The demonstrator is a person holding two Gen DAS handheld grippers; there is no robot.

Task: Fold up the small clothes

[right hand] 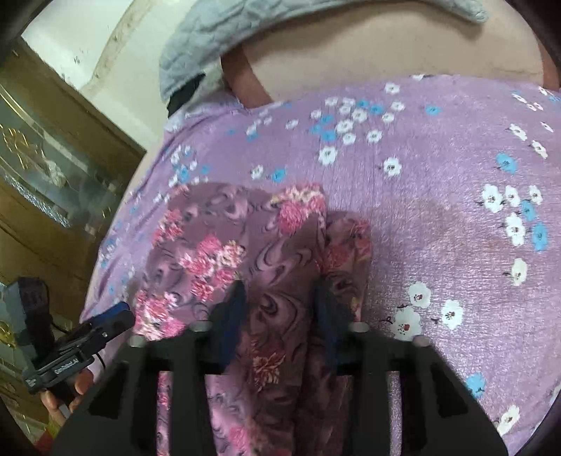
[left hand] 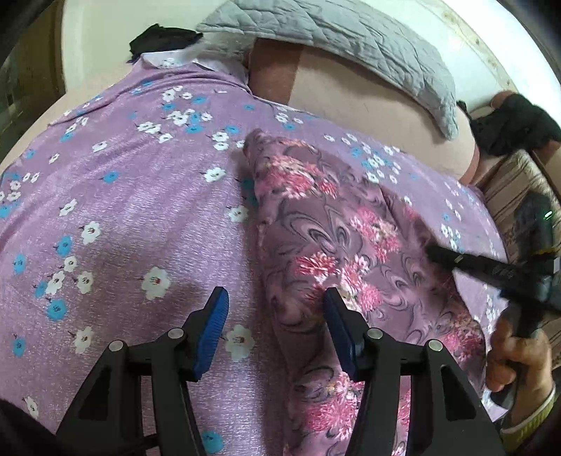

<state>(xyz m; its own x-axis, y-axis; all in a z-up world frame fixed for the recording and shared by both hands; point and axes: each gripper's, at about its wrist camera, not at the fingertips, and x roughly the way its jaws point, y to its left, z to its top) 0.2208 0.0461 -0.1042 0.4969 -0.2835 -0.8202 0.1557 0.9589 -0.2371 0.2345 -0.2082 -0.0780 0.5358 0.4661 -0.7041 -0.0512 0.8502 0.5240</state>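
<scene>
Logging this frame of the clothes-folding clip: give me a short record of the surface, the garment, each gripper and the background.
surface: lilac bedsheet with white and blue flowers
garment: mauve floral garment, lying on the sheet, doubled over along its length
left gripper: jaws open at the garment's edge, nothing gripped
right gripper: garment fold between the jaws; blurred, grip unclear
background: grey quilt at the far end, dark clothing near it
</scene>
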